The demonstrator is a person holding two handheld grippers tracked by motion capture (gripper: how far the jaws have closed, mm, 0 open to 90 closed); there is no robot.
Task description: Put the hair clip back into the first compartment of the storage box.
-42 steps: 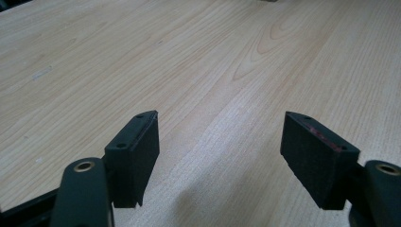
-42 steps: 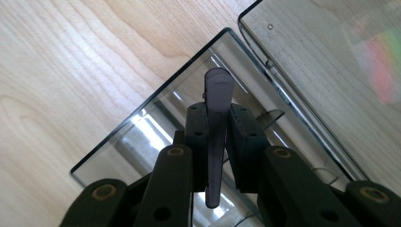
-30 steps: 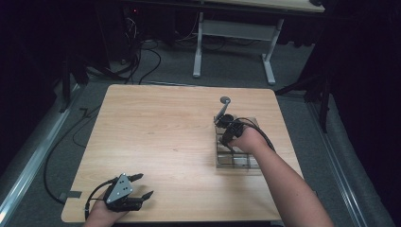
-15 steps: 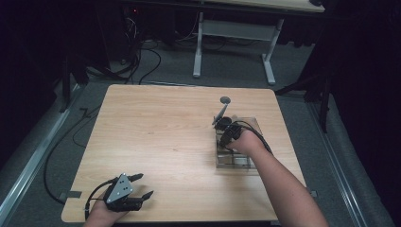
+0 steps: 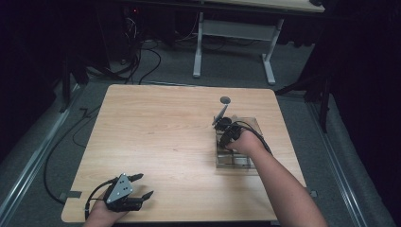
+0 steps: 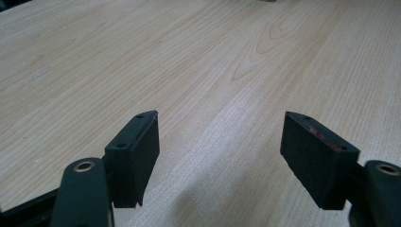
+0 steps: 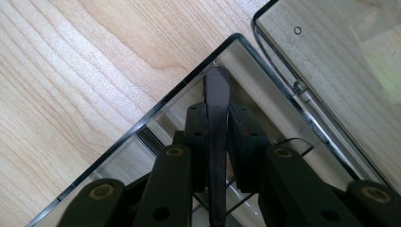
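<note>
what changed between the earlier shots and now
The right gripper, with the dark flat spoon handle between its jaws, drew slightly nearer along the clear plastic organiser tray, and its jaws have just been opening a little. The left gripper stayed open at the wooden table's near corner.

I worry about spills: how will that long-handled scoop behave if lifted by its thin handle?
The scoop probably stays stiff: its handle runs straight between the right gripper's fingers. It may pivot or slip, since the handle looks smooth and narrow, with its round head far off above the clear tray.
</note>
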